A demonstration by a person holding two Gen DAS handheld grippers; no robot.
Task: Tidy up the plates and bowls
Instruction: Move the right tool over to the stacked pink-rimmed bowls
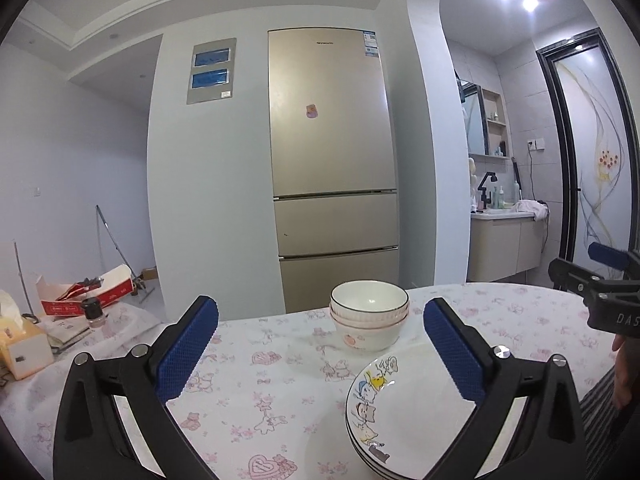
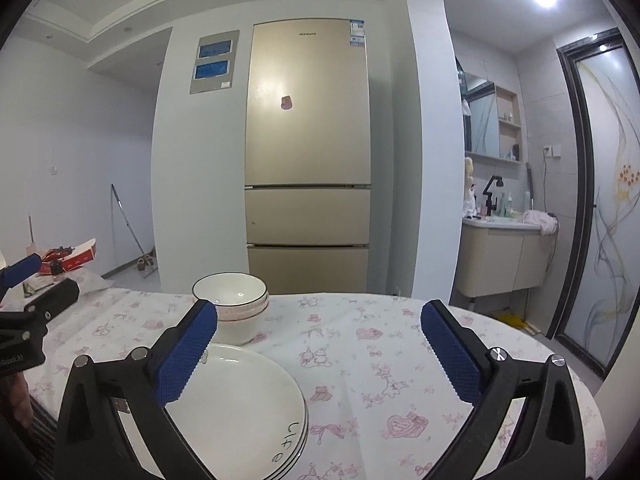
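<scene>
White cloth with pink bear and heart print covers the tabletop [image 1: 280,360]. At its far left edge: a tissue box [image 1: 20,344], a small dark-capped jar [image 1: 93,312], and behind them a red and white carton [image 1: 86,294].

Left gripper [image 1: 320,350]: blue-padded fingers [image 1: 188,348] spread wide apart, nothing between them, hovering over the cloth. Seen from the right wrist view it sits at the far left [image 2: 24,280].

Stack of bowls [image 1: 369,316], white with dark rims, nested and upright, stands toward the far side of the tabletop, in front of the gold fridge [image 1: 332,160]. Lowest bowl carries a small orange motif.

Stack of plates [image 1: 404,416] lies on the near side of the bowls, close to them but apart. In the left wrist view the top plate shows cartoon figures along its rim; in the right wrist view [image 2: 240,404] it shows the lettering "Life" near its edge. At least three rims visible in the stack.

Right gripper [image 2: 319,350]: fingers [image 2: 450,352] likewise wide apart and holding nothing; its left finger overlaps the plates in view, contact cannot be judged. From the left wrist view it appears at the right edge [image 1: 600,280].

Far right: washbasin cabinet [image 2: 504,256] and a patterned glass door [image 2: 616,200].
</scene>
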